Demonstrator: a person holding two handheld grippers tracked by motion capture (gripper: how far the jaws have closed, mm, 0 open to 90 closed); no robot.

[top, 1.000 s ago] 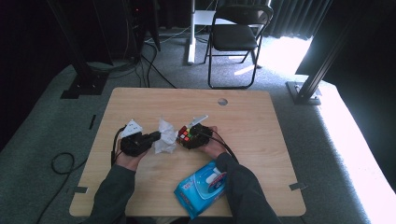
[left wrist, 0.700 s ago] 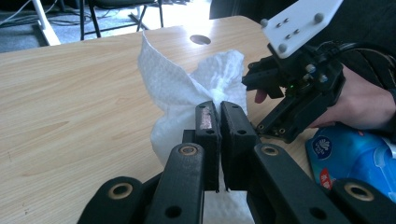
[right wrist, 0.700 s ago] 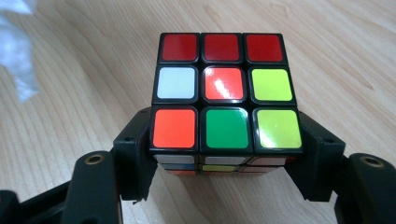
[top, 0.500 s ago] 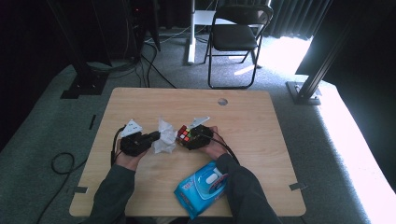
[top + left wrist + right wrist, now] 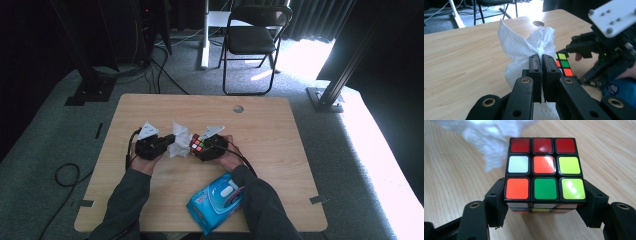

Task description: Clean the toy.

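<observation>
a light wooden desk with rounded corners and a round cable hole near its far edge stands on grey carpet. a blue pack of wet wipes lies flat near the front edge — just right of the middle — and strips of tape mark the desk's front corners.

Daylight glares from the far right; surroundings dim, close-ups perhaps slightly soft.
</observation>
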